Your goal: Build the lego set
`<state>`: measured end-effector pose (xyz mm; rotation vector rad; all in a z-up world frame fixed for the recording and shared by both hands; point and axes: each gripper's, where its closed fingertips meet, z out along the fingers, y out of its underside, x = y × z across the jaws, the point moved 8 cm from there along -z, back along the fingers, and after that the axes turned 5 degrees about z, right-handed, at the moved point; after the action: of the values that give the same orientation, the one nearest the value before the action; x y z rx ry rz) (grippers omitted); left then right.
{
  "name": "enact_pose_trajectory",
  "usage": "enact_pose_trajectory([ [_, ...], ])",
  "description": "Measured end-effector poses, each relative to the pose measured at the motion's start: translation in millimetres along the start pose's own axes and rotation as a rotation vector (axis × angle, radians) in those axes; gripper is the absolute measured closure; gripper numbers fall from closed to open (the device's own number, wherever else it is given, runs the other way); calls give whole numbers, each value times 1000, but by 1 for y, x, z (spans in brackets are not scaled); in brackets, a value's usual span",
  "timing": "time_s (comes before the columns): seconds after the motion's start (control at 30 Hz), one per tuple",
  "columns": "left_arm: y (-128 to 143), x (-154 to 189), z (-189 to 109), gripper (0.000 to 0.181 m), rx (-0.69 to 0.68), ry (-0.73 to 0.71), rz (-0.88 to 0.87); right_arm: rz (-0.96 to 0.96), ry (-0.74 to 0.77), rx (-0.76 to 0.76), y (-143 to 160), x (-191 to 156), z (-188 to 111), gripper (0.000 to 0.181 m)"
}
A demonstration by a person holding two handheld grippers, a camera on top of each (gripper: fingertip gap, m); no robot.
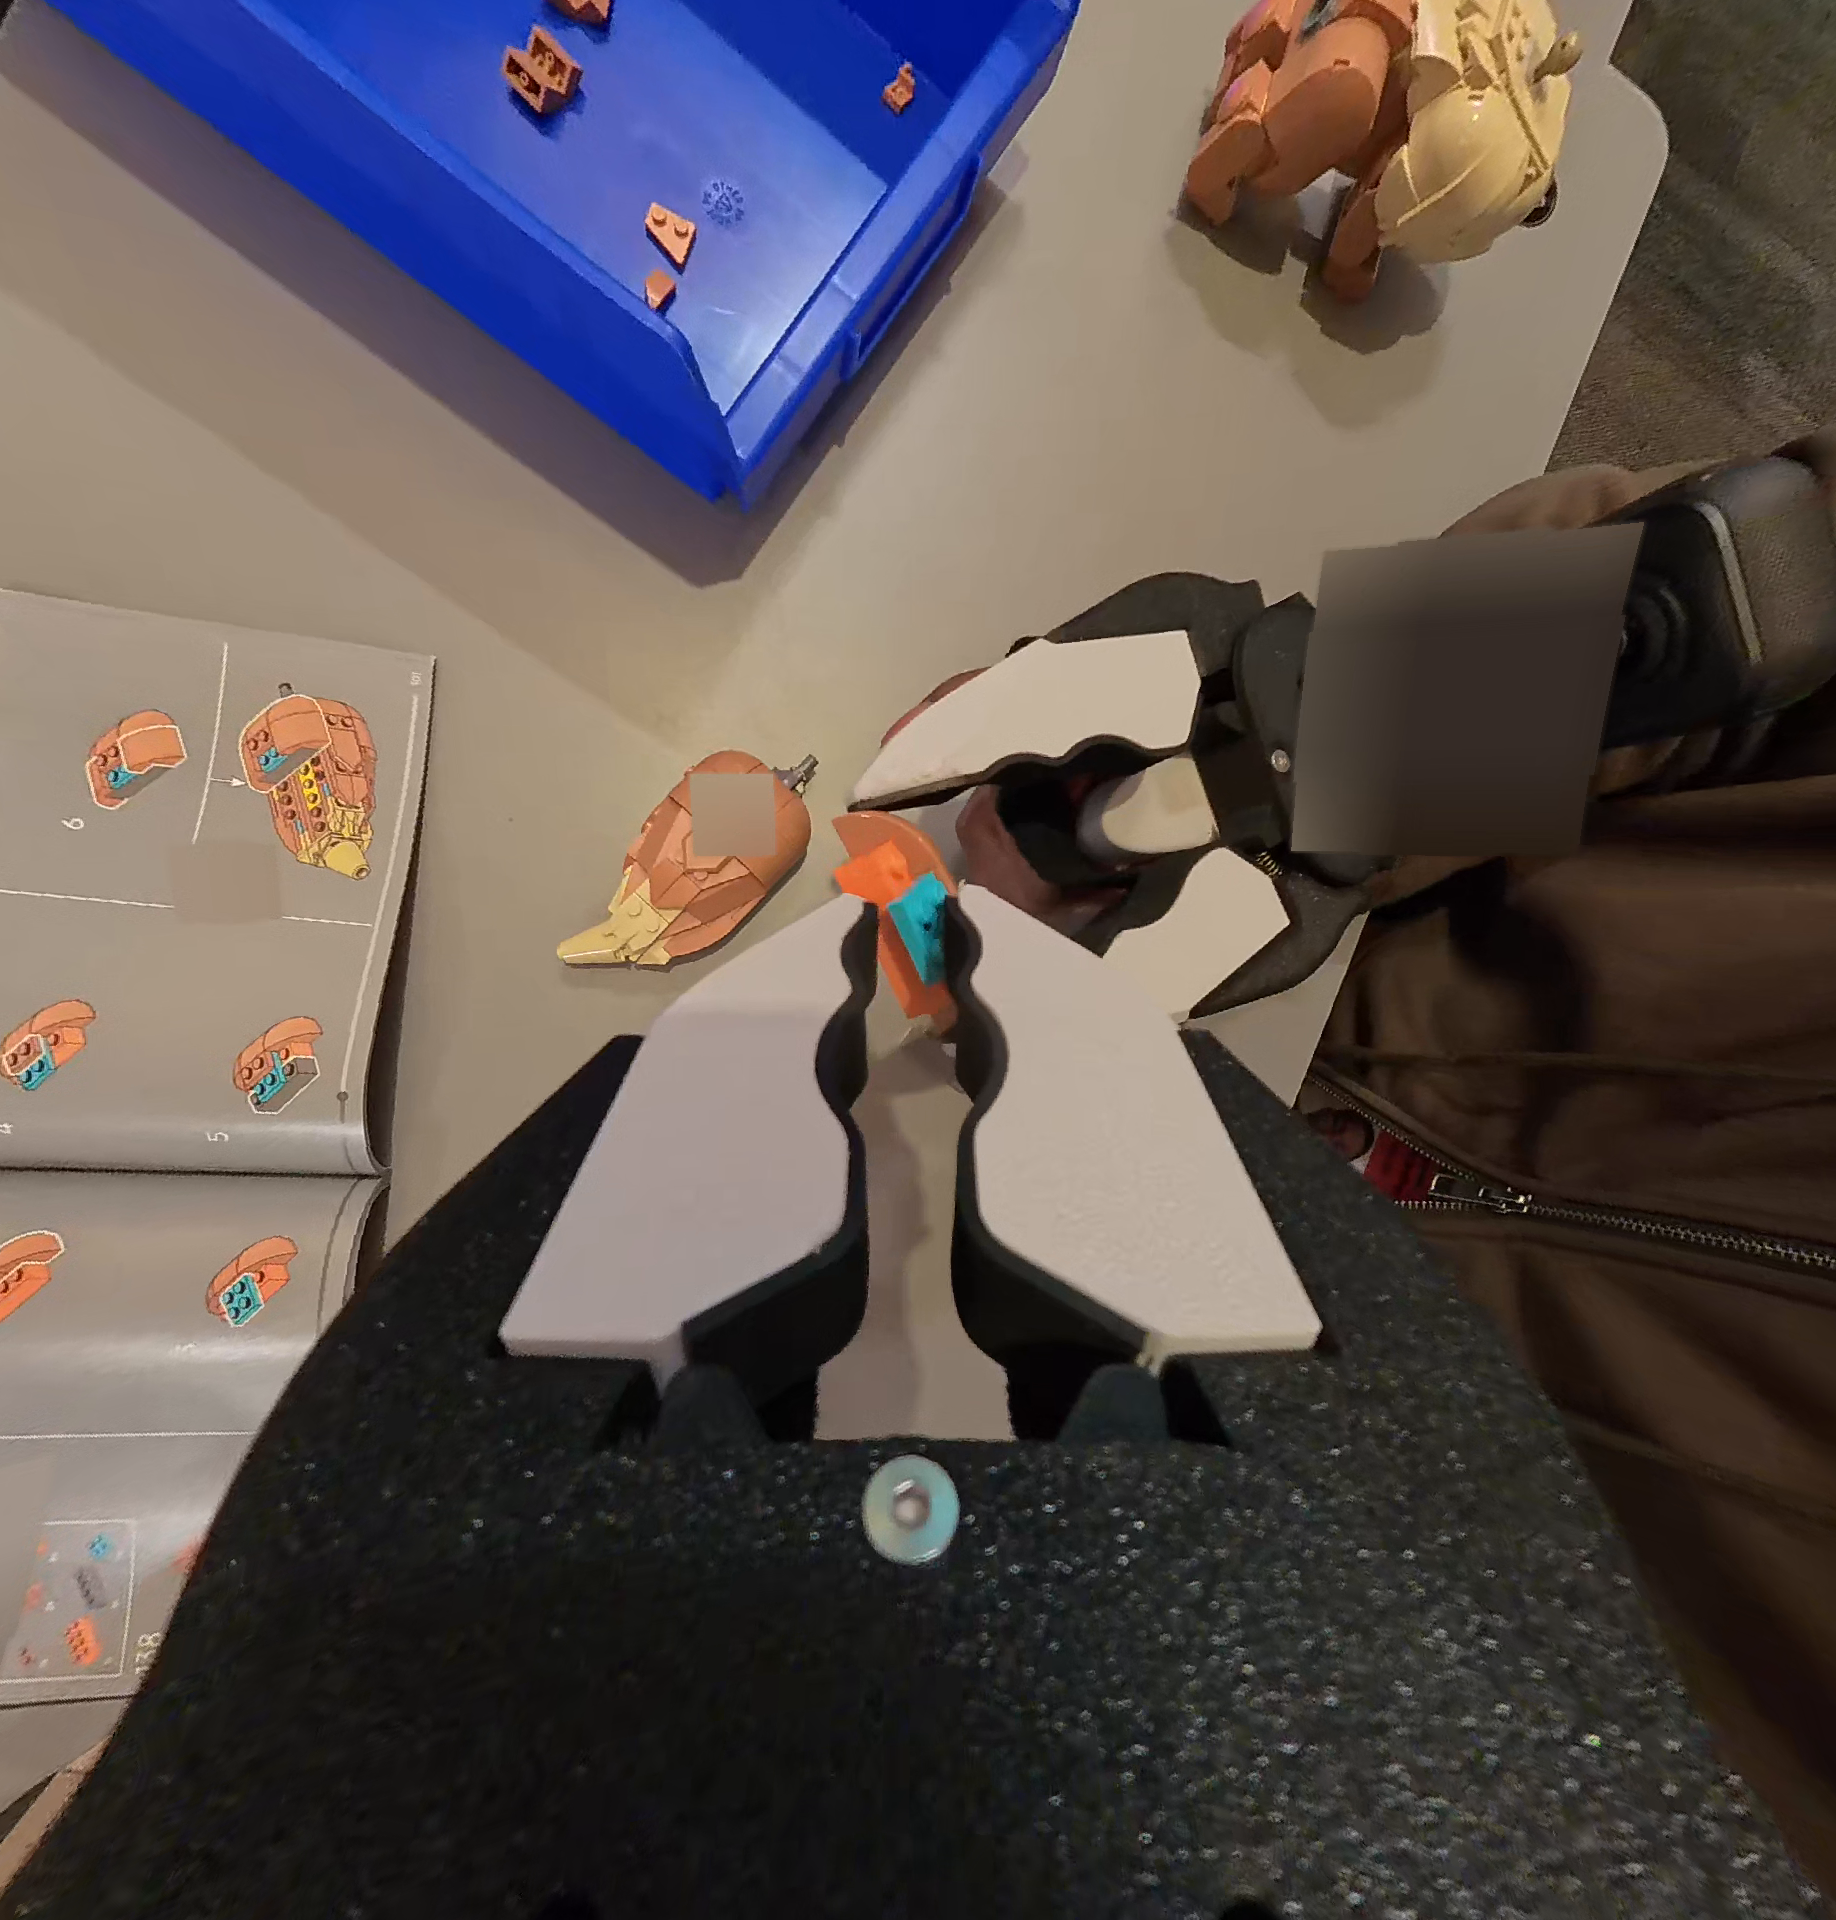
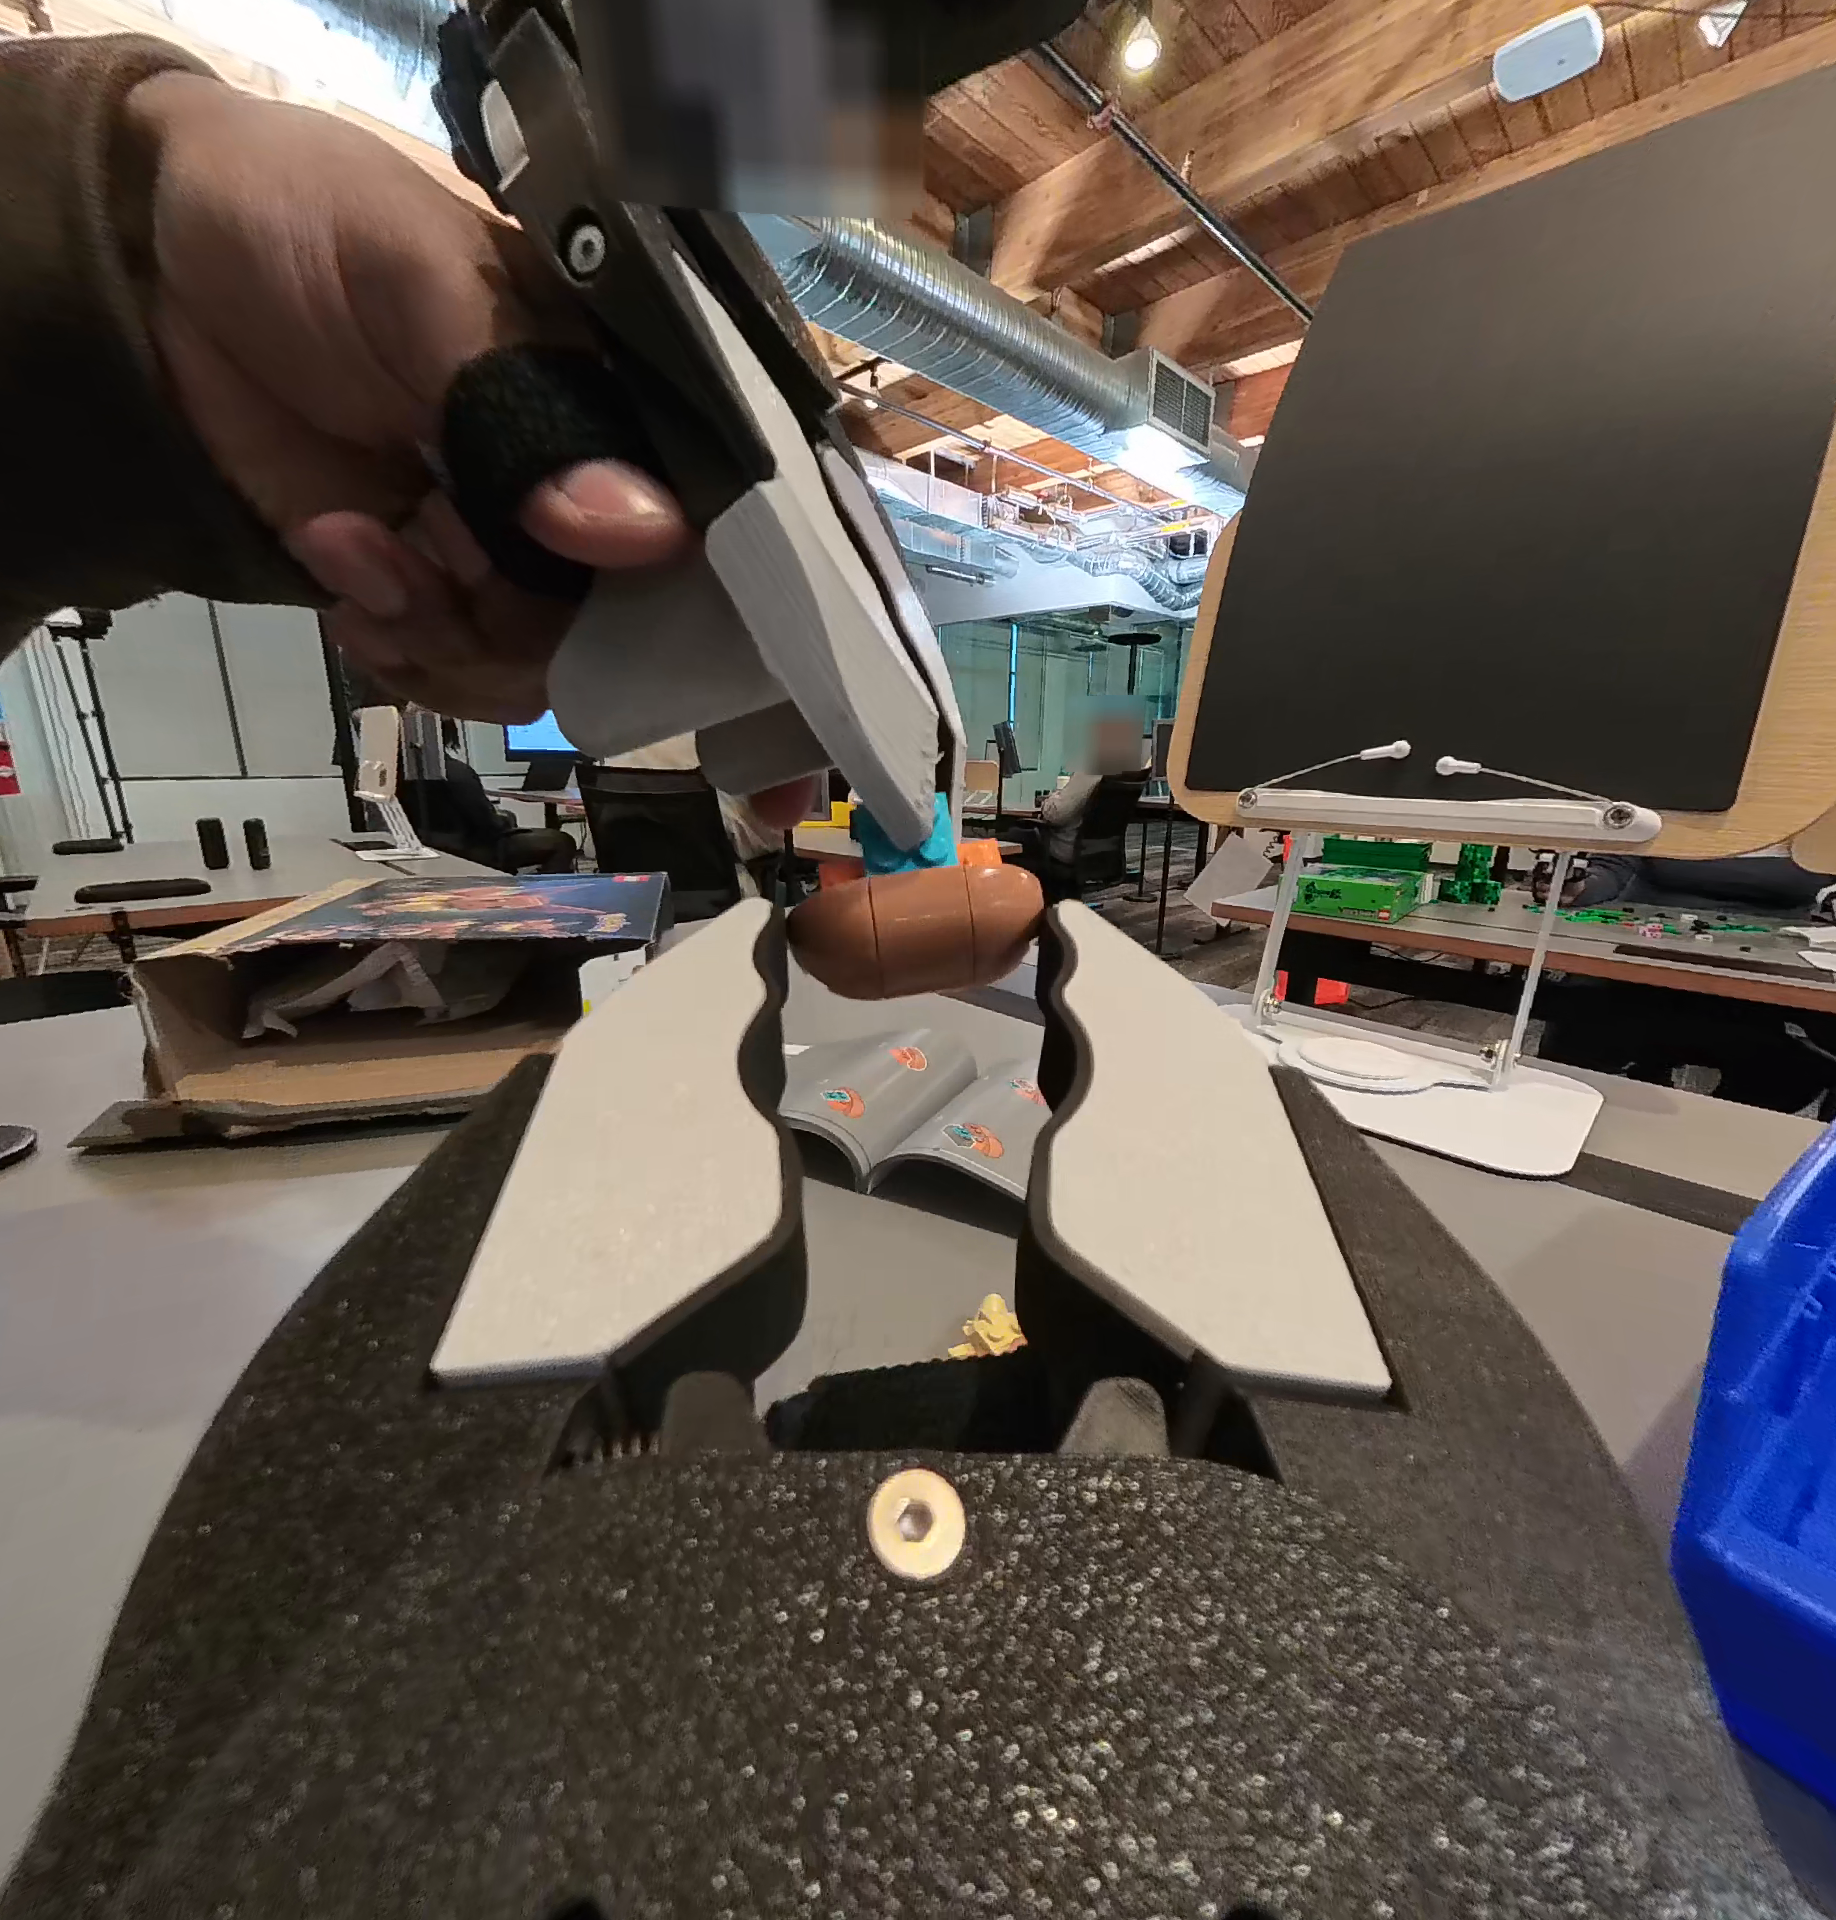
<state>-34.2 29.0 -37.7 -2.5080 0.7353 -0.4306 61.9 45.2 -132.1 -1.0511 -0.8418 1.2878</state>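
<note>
At frame centre, the right gripper (image 2: 912, 914) clamped the brown curved assembly (image 2: 909, 930) steady, so the left gripper (image 1: 909, 935), closed on the teal brick (image 1: 919, 920), could press it on. The instruction booklet (image 1: 166, 935) lay open at left for reference.

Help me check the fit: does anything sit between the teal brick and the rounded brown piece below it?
Nothing visible does. The teal brick, pinched in the left gripper, appears to rest directly on the rounded brown piece held by the right gripper. A small orange brick sits beside it, not underneath.
</note>
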Motion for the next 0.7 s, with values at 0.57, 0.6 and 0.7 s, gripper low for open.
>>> enact_pose_trajectory([
  [0.57, -1, 3, -2, 164, -5, -48, 22, 1, 4, 5, -2, 1, -3, 135],
  [0.6, -1, 4, -2, 164, -4, -50, 21, 2, 4, 5, -2, 1, -3, 135],
  [0.7, -2, 5, -3, 160, -1, -56, 21, 0, 5, 7, -2, 1, -3, 135],
])
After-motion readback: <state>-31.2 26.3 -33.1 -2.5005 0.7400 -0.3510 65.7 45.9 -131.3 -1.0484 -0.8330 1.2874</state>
